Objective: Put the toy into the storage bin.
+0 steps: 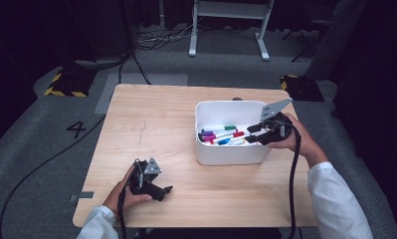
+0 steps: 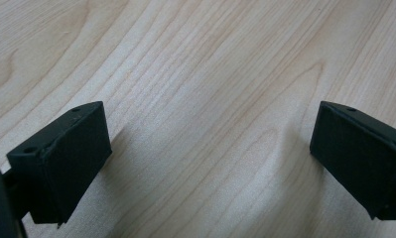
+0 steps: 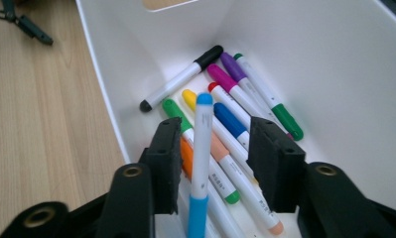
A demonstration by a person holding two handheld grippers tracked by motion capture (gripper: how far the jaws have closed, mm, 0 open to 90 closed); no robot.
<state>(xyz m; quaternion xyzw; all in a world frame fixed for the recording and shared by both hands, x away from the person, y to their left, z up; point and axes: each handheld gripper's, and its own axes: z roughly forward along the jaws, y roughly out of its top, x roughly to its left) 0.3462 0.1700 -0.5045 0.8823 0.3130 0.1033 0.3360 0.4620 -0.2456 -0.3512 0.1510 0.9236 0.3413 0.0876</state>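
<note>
Wood table (image 1: 151, 114) looks bare of pens: your right gripper (image 3: 213, 148) at 3 o'clock, jaws apart, frees a blue pen (image 3: 201, 148) over the pile in the bin (image 1: 226, 154), while your left gripper (image 1: 158, 188) idles open at 7.

Right claw (image 3: 213, 163) parted – blue marker (image 3: 201, 148) loose between jaws, inside white bin (image 3: 334, 89).

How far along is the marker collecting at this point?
Done: many markers already lie in the white bin. In hand: the right tongs stand open inside it, a light-blue marker loose between them. Left: the left tongs rest open over bare table; no markers lie outside.
</note>
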